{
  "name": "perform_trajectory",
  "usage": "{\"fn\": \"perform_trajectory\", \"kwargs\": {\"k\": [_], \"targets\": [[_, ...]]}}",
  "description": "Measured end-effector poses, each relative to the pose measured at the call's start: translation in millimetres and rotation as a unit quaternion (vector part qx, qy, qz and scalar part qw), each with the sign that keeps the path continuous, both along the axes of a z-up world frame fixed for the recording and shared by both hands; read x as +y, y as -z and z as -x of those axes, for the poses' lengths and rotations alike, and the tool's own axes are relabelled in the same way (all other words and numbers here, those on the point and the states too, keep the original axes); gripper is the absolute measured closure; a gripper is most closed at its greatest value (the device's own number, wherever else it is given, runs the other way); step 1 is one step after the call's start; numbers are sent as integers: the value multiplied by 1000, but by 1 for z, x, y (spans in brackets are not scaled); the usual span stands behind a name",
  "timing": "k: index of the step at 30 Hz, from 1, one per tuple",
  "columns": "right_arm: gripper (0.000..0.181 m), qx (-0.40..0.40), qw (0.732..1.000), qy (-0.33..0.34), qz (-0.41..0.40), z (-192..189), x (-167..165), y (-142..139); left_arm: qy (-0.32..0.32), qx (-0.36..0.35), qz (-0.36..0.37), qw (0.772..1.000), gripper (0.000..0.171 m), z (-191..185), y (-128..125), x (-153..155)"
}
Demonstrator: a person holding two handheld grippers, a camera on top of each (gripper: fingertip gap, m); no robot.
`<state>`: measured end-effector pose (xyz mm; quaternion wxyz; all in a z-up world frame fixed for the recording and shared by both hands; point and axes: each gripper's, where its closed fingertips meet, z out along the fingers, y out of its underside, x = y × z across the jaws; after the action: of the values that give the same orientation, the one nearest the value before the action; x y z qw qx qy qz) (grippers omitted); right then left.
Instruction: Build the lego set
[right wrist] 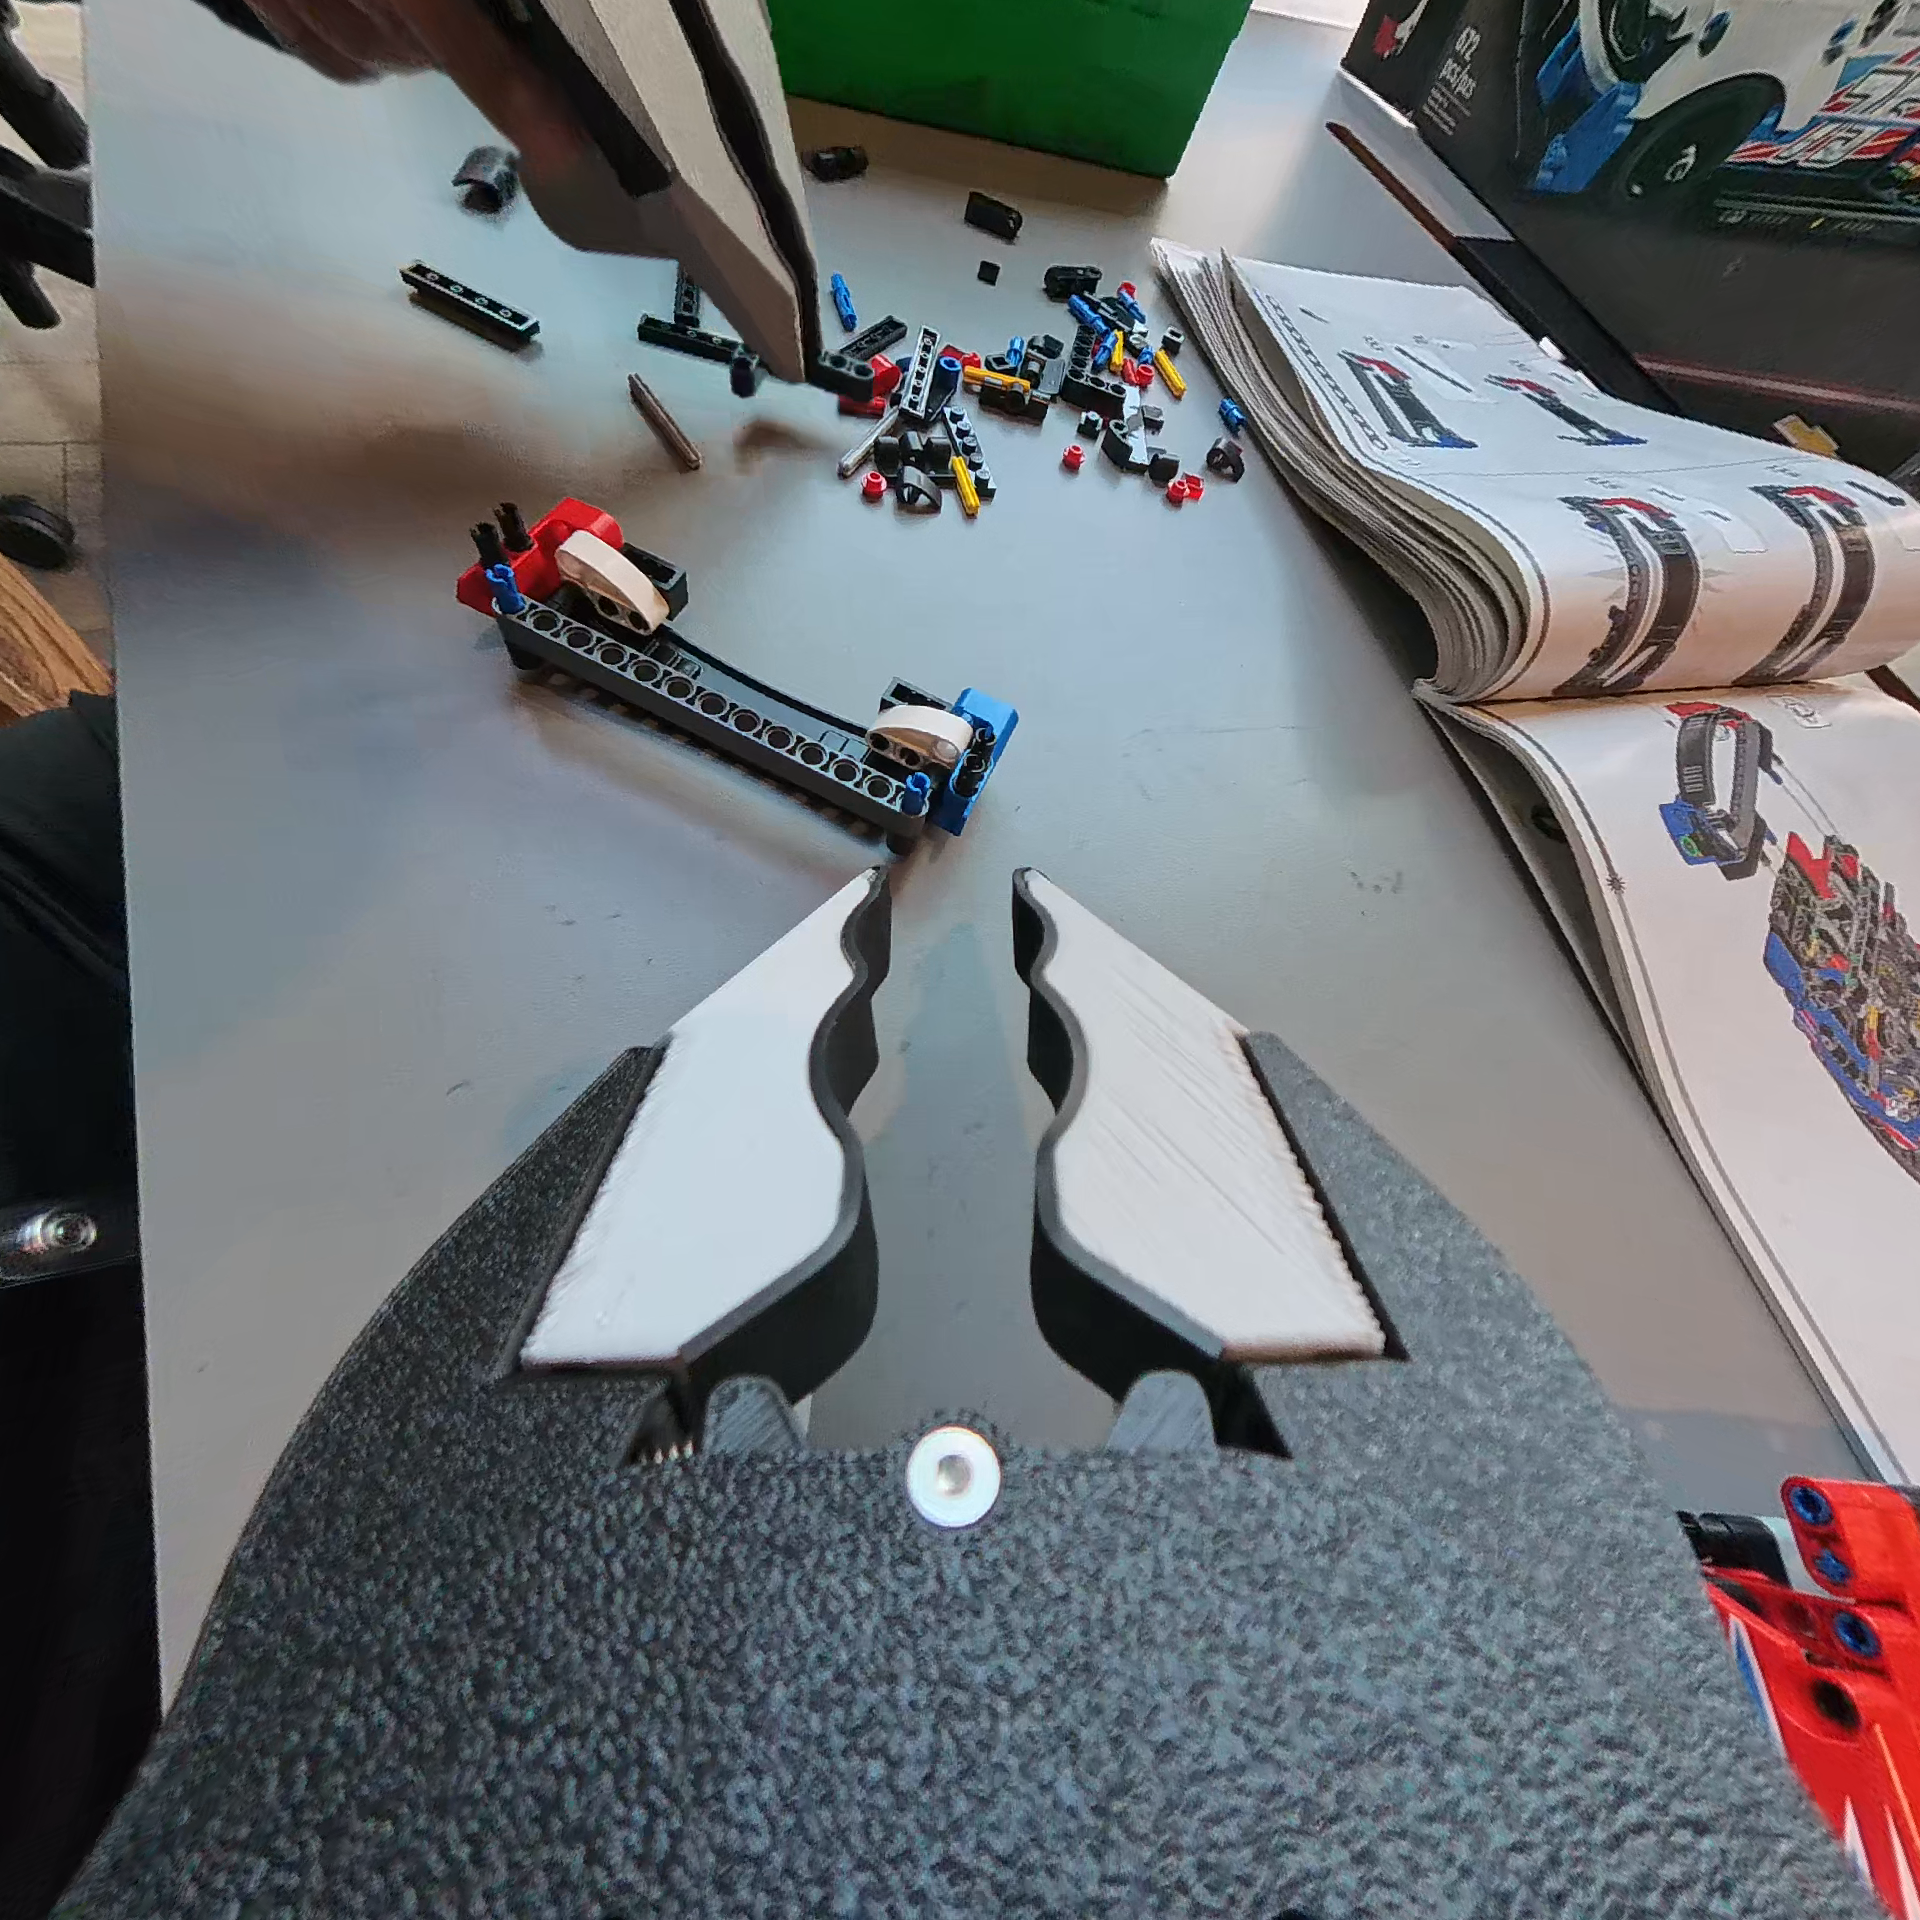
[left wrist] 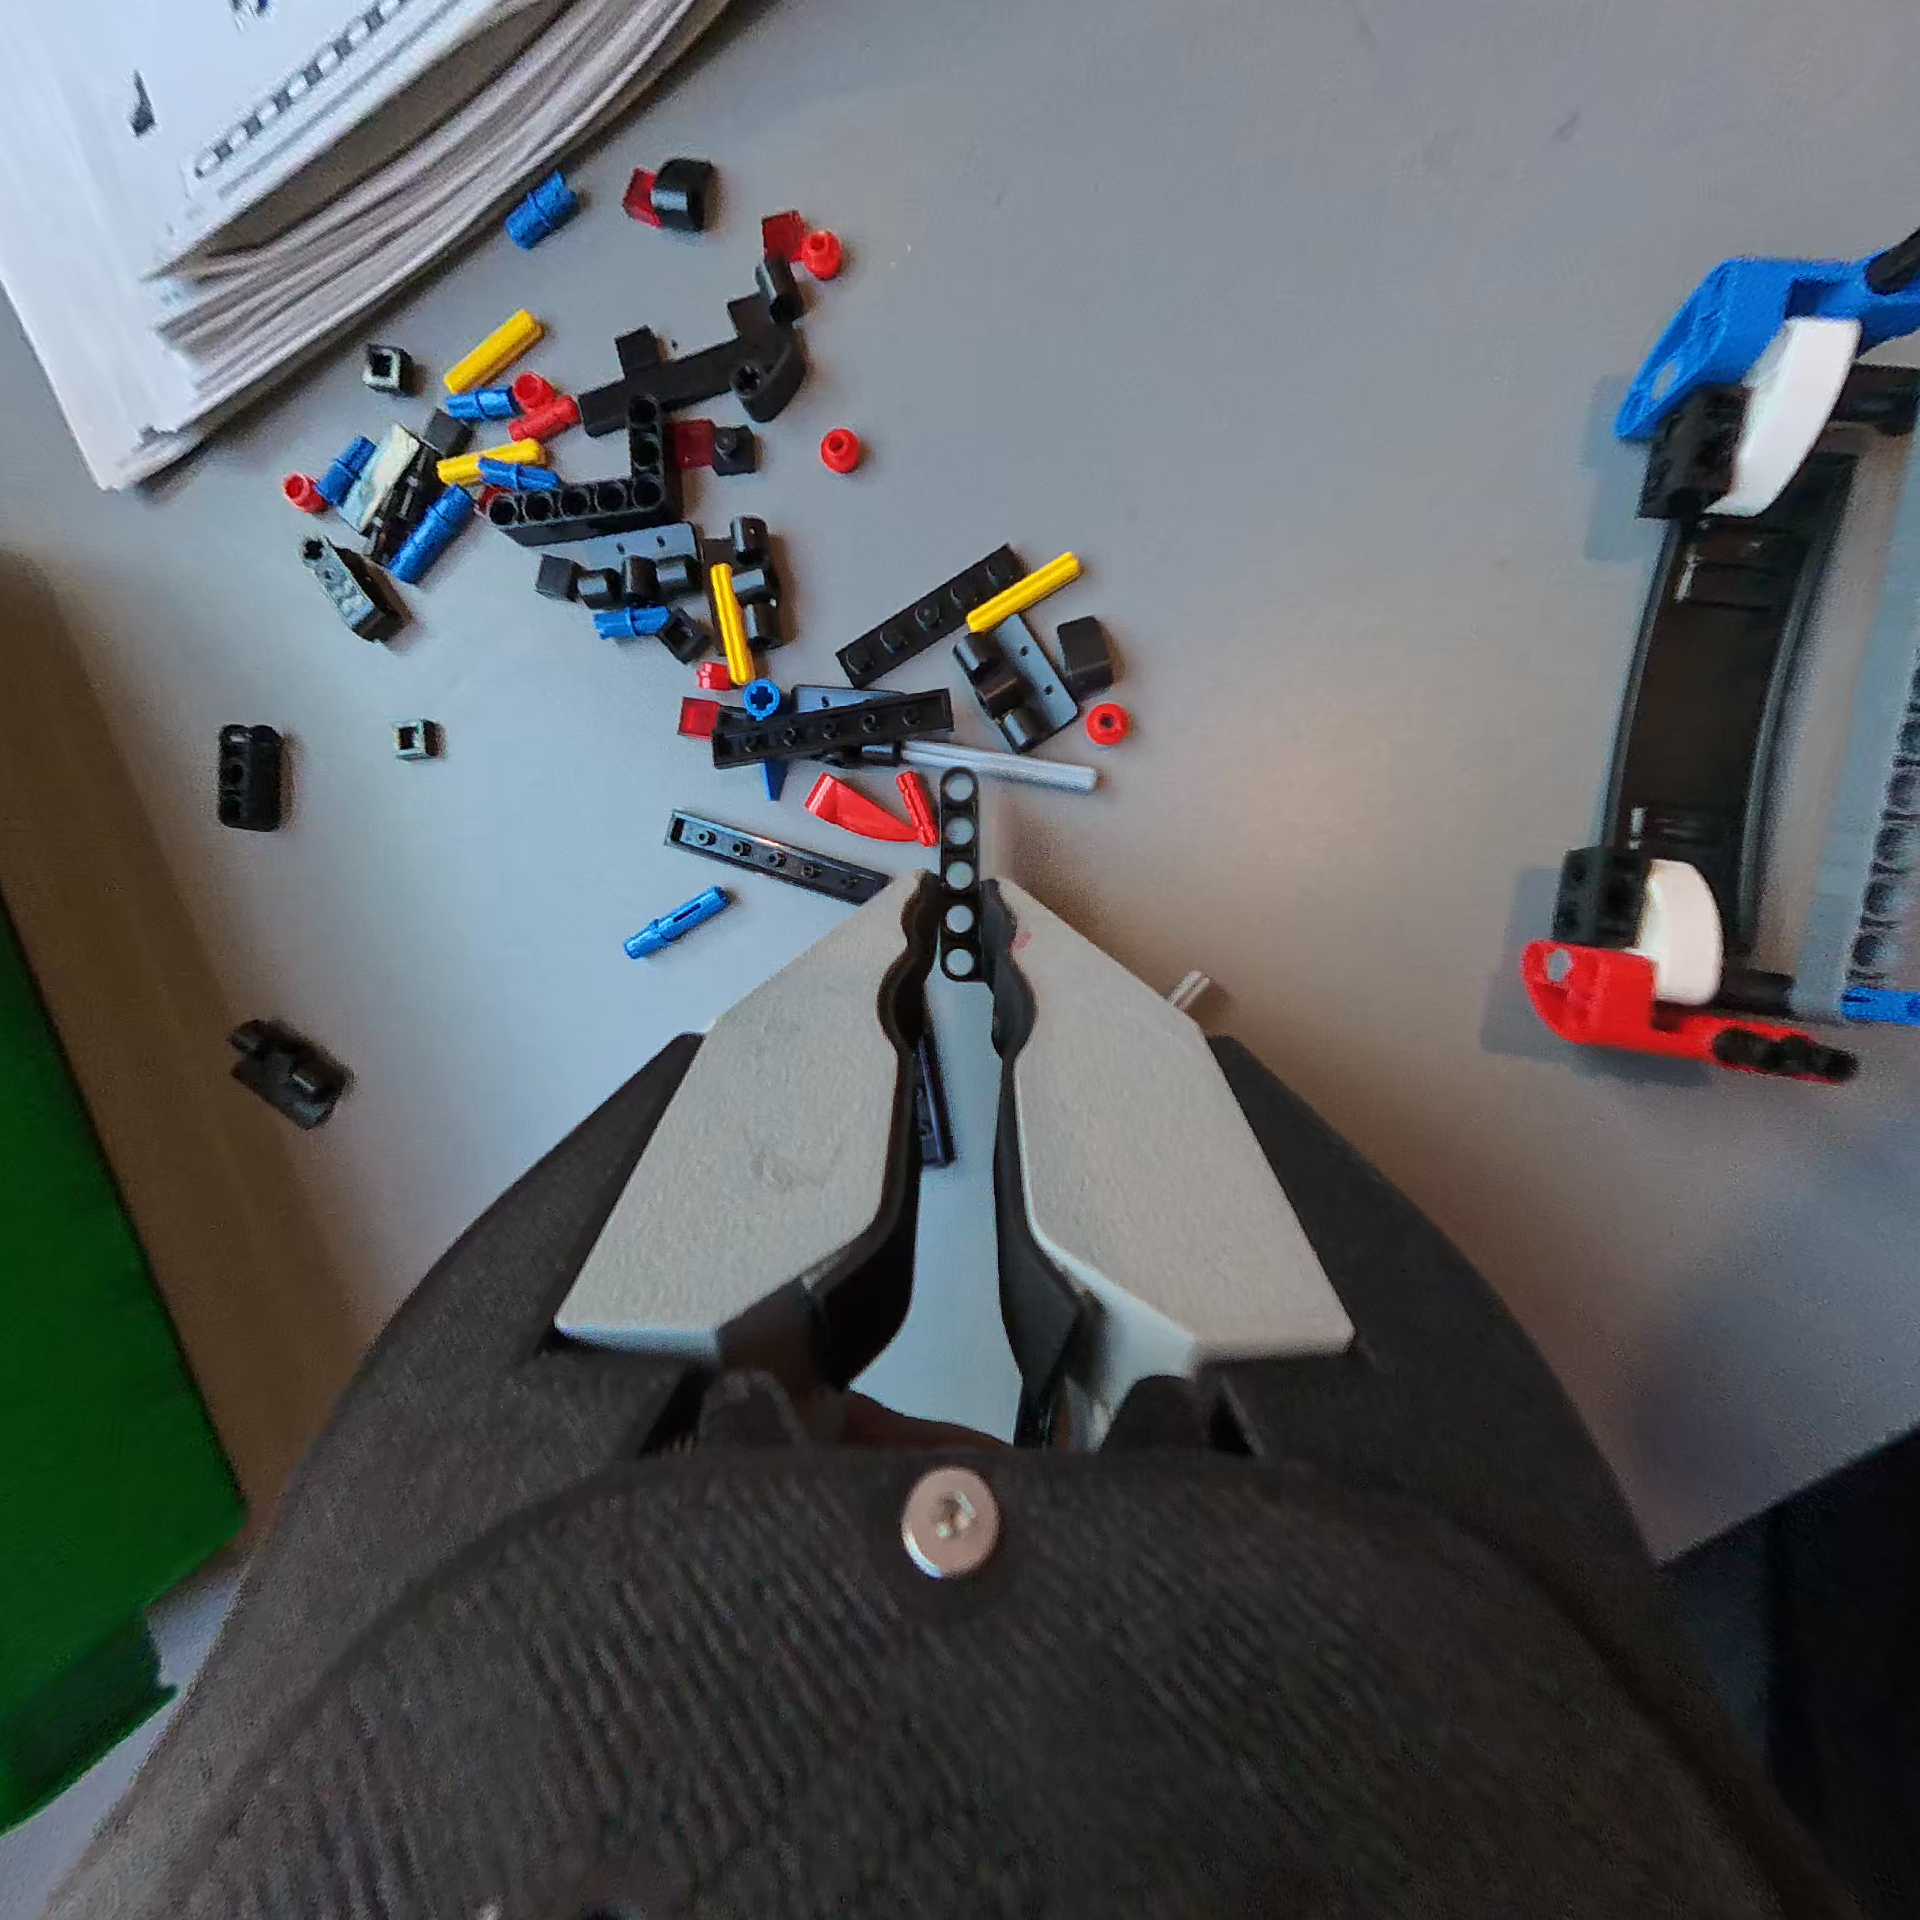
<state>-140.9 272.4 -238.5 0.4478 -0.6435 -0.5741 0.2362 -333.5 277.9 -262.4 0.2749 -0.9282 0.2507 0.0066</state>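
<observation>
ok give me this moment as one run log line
left hand-held gripper: shut on black beam | right hand-held gripper: open, empty, near subassembly | loose parts: on table

Grey table [right wrist: 1195, 665] — wooden floor [right wrist: 42, 644] beyond.

Right tongs [right wrist: 951, 883] agape over grey table [right wrist: 1195, 727] — black beam assembly [right wrist: 727, 686] just beyond.
</observation>
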Motion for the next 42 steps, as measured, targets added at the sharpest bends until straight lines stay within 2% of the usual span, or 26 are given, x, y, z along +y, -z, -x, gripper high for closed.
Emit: {"fn": "perform_trajectory", "kwargs": {"k": [4,8,12,17,23,25,27,31,37,39,42], "targets": [[158,-1,1000,-1,-1,0,0,0,16,-5,-27,999,167,-9,-29,6],[158,-3,1000,-2,-4,0,-1,1,58,-16,-55,997,167,-39,-57,22],[158,-2,1000,-3,-6,0,-2,0,115,-19,-62,991,167,-81,-64,44],[158,0,1000,-6,-6,0,-3,0,179,-35,-36,983,167,-131,-49,69],[158,2,1000,-10,-4,0,-4,-1,222,-39,47,973,166,-161,-2,74],[158,2,1000,-11,-3,0,-4,-1,222,-30,63,973,166,-160,9,74],[158,1,1000,-12,-2,0,-4,0,220,-37,66,972,158,-159,9,73],[158,-1,1000,-11,-1,0,-3,0,203,-67,49,976,151,-145,-14,74],[158,-3,1000,-10,-1,0,-3,1,105,-36,-20,994,156,-42,-69,99],[158,-6,1000,-9,1,0,-3,2,89,-44,1,995,156,-15,-68,97],[158,-7,1000,-7,2,0,-2,2,75,-21,24,997,156,15,-50,98]]}}
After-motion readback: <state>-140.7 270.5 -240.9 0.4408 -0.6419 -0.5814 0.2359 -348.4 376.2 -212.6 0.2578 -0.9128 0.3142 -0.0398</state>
